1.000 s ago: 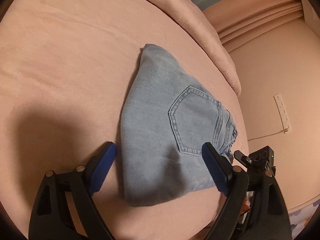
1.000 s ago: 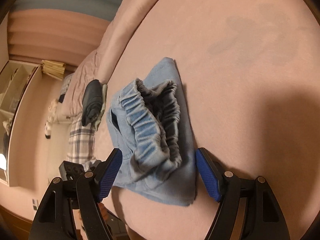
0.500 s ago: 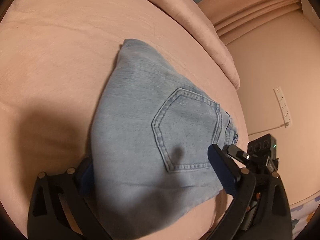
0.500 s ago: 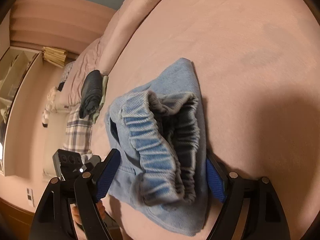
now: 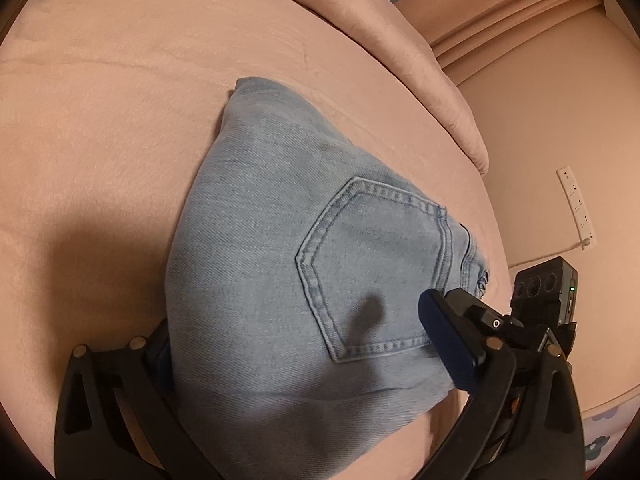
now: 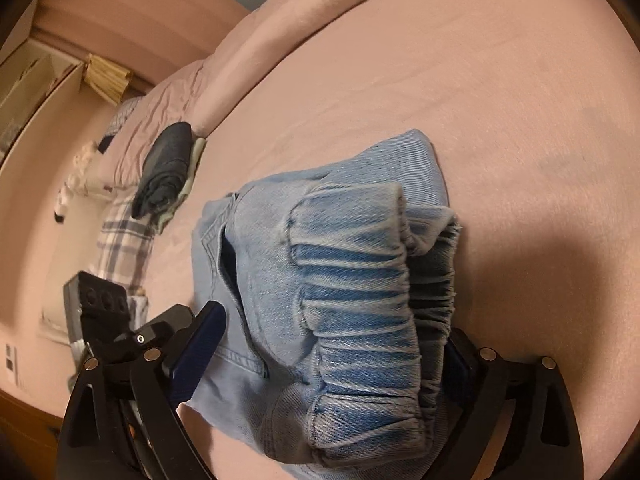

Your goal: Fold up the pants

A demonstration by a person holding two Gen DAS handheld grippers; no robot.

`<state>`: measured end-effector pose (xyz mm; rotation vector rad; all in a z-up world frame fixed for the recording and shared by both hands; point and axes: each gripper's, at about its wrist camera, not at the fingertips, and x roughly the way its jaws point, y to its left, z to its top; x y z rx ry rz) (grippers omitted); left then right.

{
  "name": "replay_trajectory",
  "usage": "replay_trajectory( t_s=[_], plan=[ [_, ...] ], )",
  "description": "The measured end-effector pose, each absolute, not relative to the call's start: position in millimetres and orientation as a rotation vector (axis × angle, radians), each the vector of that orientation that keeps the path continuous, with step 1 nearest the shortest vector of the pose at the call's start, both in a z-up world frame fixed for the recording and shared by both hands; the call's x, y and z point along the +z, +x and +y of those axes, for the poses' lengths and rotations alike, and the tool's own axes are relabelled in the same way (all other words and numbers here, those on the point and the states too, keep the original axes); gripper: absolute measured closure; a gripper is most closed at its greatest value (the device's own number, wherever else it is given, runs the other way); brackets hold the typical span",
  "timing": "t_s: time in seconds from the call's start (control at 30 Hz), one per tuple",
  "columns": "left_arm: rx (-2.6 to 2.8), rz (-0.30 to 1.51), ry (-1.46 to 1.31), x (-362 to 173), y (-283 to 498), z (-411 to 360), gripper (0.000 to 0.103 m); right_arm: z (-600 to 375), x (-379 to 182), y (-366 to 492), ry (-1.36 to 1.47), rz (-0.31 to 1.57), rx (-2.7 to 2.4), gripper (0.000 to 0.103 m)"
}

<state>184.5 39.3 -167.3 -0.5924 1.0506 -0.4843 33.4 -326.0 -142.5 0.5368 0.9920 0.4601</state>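
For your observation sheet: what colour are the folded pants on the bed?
Light blue denim pants, shown best in the left wrist view.

Pink bed (image 5: 120, 80), pink wall (image 5: 540, 120) bearing a white power strip (image 5: 576, 204).

Setting: a home bedroom. Wide bed (image 5: 120, 100) under a pink sheet, with a matching pink duvet (image 5: 400, 40) bunched along its far edge. Pink curtains (image 5: 520, 12) hang behind. White power strip (image 5: 576, 204) fixed to the wall. Folded dark garment (image 6: 166, 168) and plaid cloth (image 6: 120, 248) lie at the bedside; shelving (image 6: 36, 88) stands beyond.
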Motion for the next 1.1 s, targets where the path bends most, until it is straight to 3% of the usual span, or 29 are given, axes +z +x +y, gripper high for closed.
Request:
replay_trajectory(
  t_s=[0.6,1.1],
  plan=[
    [-0.441,1.057,-0.555,-165.8,185.6,30.8,0.004,-330.0,-143.3,29.4,0.548,0.962,0.49,0.007],
    [-0.42,1.036,-0.557,-151.9,177.7,27.6,0.02,-333.3,-137.9,32.6,0.605,0.979,0.483,0.007]
  ],
)
